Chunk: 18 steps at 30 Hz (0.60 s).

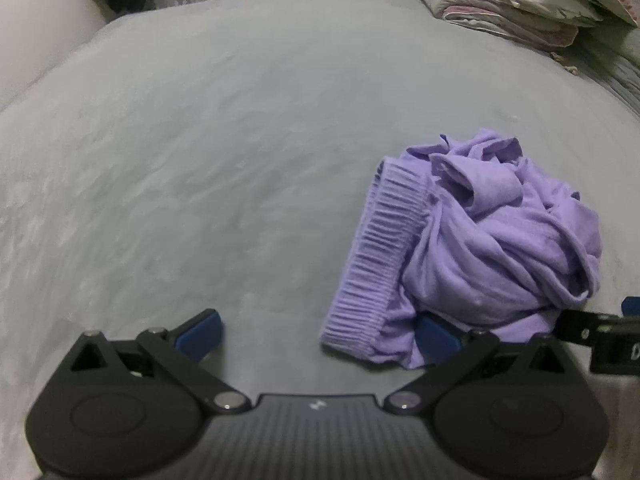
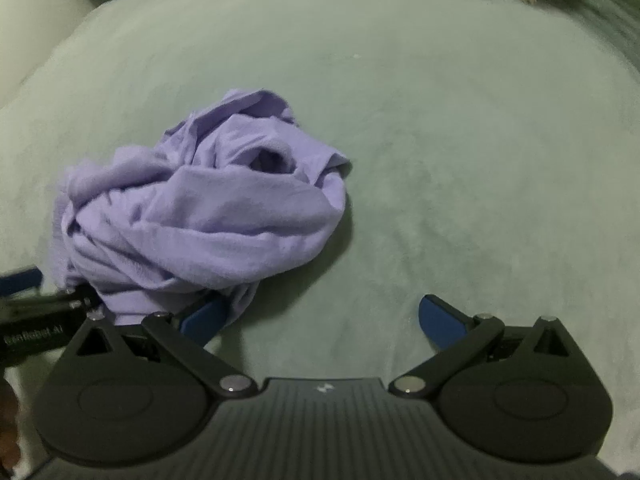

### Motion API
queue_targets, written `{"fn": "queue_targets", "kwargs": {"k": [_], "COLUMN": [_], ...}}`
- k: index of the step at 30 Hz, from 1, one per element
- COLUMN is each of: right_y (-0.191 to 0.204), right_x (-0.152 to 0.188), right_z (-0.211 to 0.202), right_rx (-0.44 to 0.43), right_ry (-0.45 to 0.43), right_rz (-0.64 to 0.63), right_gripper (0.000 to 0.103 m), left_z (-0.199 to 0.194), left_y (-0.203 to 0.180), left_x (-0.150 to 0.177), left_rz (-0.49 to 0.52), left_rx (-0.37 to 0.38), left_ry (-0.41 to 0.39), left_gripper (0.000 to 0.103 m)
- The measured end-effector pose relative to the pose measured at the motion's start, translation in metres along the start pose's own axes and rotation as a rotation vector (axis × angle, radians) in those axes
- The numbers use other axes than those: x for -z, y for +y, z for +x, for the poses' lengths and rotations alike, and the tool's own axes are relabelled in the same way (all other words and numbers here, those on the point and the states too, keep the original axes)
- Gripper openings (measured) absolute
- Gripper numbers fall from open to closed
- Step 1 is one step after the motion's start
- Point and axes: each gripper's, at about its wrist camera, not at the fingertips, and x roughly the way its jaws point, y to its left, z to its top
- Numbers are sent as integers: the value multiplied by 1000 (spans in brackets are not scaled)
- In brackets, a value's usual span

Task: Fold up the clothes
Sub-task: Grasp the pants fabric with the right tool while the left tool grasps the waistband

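Purple garment [image 1: 480, 240] crumpled on bed [image 1: 200, 160]; left gripper [image 1: 316, 334] and right gripper [image 2: 320, 320] fingers apart, cloth touching inner fingers. Label blurred, unreadable.

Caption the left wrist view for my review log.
Open left hand-held gripper nears a crumpled purple garment on the grey bedsheet.

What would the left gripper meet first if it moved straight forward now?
Probably only the grey-green bedsheet: between the open left gripper fingers lies bare sheet. The crumpled purple garment sits right of that line, touching its right finger.

bed sheet [image 1: 240, 140]: pale grey-green, spread flat | folded bedding stack [image 1: 500, 4]: far right, possibly quilts
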Motion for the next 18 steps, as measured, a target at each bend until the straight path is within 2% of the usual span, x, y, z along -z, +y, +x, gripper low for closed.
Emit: {"fn": "queue_targets", "kwargs": {"k": [6, 11, 13, 15, 18], "right_y": [5, -7, -21, -36, -50], "right_x": [12, 4, -3, -9, -14], "right_z": [-3, -10, -18, -25, -33], "right_rx": [31, -37, -130, -260, -392], "right_ry": [-73, -36, -34, -29, -42], "right_rz": [-47, -55, 35, 127, 199], "right_gripper": [103, 103, 102, 100, 91], "left_z": [0, -9, -14, -18, -24], "left_y": [15, 29, 31, 36, 50], "left_x": [3, 3, 5, 2, -1], "left_rz": [29, 54, 75, 84, 50], "left_rx": [60, 124, 169, 214, 300], "left_ry": [-11, -9, -24, -33, -44], "left_gripper": [103, 102, 95, 89, 81]}}
